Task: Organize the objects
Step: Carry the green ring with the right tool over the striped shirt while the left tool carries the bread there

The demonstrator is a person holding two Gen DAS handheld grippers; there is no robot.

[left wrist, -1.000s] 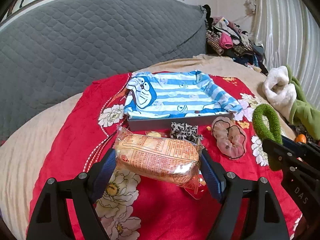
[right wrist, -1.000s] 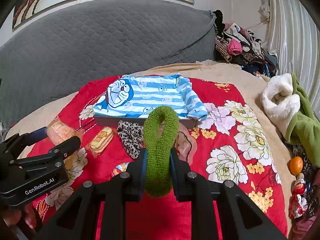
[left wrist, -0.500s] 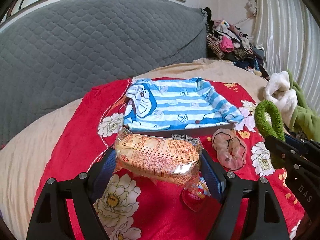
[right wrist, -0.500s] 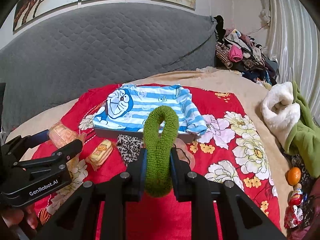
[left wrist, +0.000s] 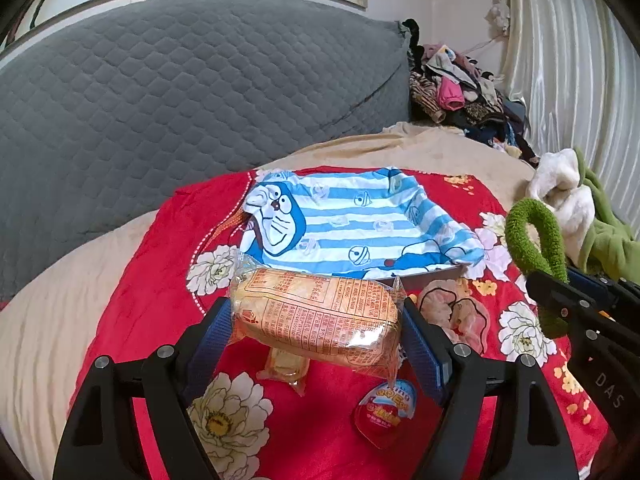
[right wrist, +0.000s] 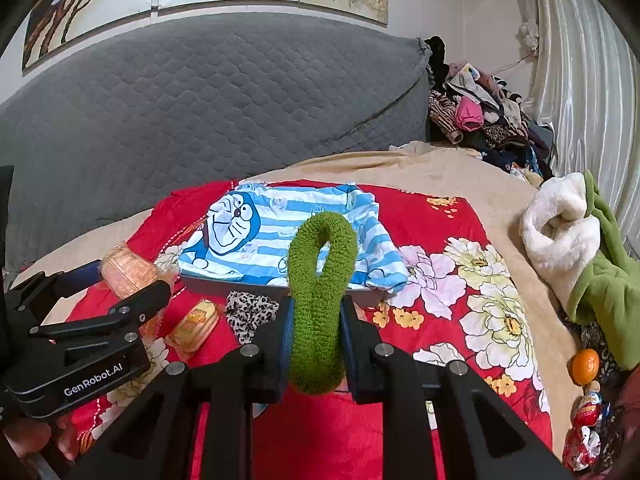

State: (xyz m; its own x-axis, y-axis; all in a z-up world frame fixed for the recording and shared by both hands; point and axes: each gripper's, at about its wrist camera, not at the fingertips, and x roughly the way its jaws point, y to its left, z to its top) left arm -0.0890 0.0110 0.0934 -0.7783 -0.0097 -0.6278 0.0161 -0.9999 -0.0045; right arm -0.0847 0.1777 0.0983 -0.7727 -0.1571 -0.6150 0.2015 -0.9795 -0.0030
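Carrying is the step, I judge: left gripper (left wrist: 316,330) clamped on the wrapped bread pack (left wrist: 316,316), right gripper (right wrist: 316,344) clamped on the green scrunchie (right wrist: 320,280) — both held above the red blanket's (left wrist: 160,288) near edge; release inside the cloth-lined box (left wrist: 360,232).

Your bread packet (left wrist: 316,320) hides the leopard scrunchie (right wrist: 250,312); the small snack (left wrist: 285,365) shows partly; the packet's print is unreadable.

Even, soft indoor light; sharp focus, heavy fisheye bending, dark corners.
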